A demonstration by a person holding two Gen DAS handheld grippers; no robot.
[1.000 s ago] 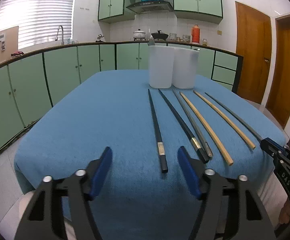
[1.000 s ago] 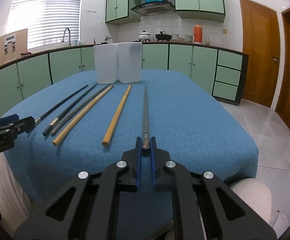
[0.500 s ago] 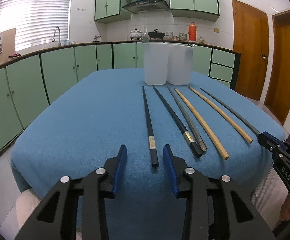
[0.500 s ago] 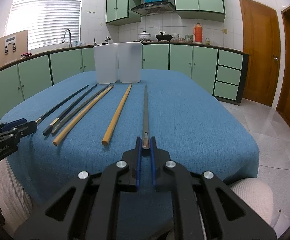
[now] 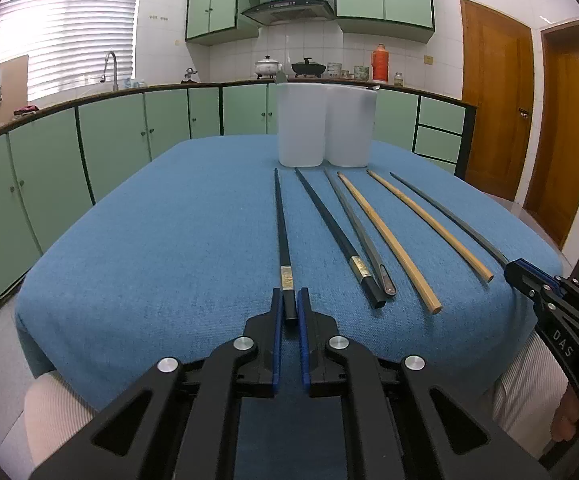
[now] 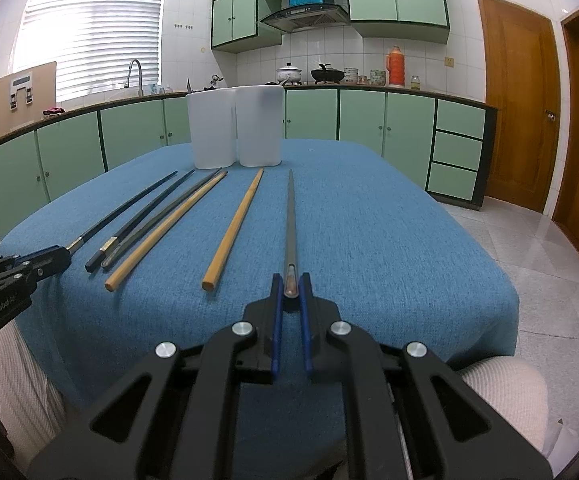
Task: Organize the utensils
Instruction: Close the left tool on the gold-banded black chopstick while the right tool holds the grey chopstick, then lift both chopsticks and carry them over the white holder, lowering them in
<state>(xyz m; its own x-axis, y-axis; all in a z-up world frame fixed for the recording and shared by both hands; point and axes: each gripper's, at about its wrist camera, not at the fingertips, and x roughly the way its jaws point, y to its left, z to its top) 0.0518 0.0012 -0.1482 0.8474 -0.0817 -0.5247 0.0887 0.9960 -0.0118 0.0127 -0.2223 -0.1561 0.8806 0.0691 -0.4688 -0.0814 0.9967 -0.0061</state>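
Note:
Six chopsticks lie side by side on the blue tablecloth (image 5: 161, 224). The jaws of my left gripper (image 5: 289, 300) are closing tight, and their pads press the near end of the leftmost black chopstick (image 5: 281, 232). My right gripper (image 6: 291, 284) is shut on the near end of the rightmost grey chopstick (image 6: 289, 220), which still rests on the cloth. Between them lie a second black chopstick (image 5: 329, 224), a grey one (image 5: 357, 232) and two bamboo ones (image 5: 385, 240). Two white tubs (image 5: 301, 128) stand upright at the far ends. Each gripper shows in the other's view: right (image 5: 517, 270), left (image 6: 55, 258).
The table's near edge drops off just under both grippers. Green kitchen cabinets (image 5: 109, 140) ring the table on the left and behind. Wooden doors (image 6: 517, 100) stand at the right, with tiled floor (image 6: 537, 248) beside the table. A person's knees in pale trousers (image 6: 505, 384) show below.
My left gripper closed from wide open onto the end of the leftmost black chopstick and edged forward. The right gripper stayed shut on the grey chopstick without moving.

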